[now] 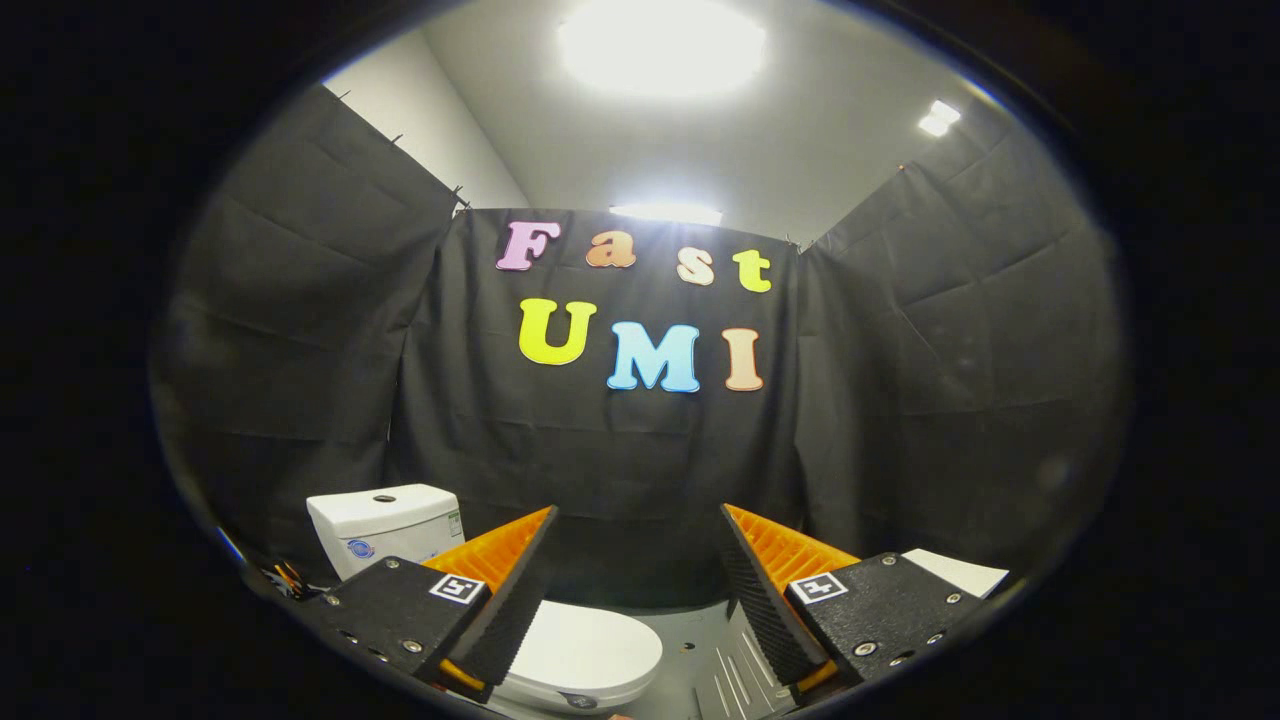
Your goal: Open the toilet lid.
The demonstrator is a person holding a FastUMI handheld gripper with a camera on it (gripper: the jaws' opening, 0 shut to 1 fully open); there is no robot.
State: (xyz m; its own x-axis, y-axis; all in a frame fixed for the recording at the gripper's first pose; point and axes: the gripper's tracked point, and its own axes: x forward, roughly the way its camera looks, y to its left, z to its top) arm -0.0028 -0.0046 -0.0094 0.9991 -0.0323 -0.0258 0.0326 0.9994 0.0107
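A: Below the fingers, at about seven o'clock from the middle of the gripper view, sits the small white ceramic toilet [560, 655]. Its smooth white oval lid [585, 645] lies flat down on the bowl, so it is closed.

B: And the two-finger gripper with orange bodies and black ribbed pads [635, 585]?

A: It is spread wide, with a broad gap between the jaws and nothing held in it. The left finger [500, 590] overlaps the near left part of the lid in the view (whether it touches, I cannot tell). The right finger [775, 600] stands well apart from the toilet, at about five o'clock.

B: What sits behind the bowl?

A: The boxy white cistern [385, 525], at roughly eight o'clock, just beyond the left finger's black mount. It has a round button on top and a small blue mark on its front.

B: And under the right finger?

A: A grey floor panel with raised parallel ridges [725, 675], between the lid and that finger. Beside the right mount, at four o'clock, a flat white sheet-like piece [960, 572] shows its corner.

B: Above?

A: Black cloth booth walls [950, 350], a white ceiling and a bright round ceiling lamp [660, 45] at twelve o'clock.
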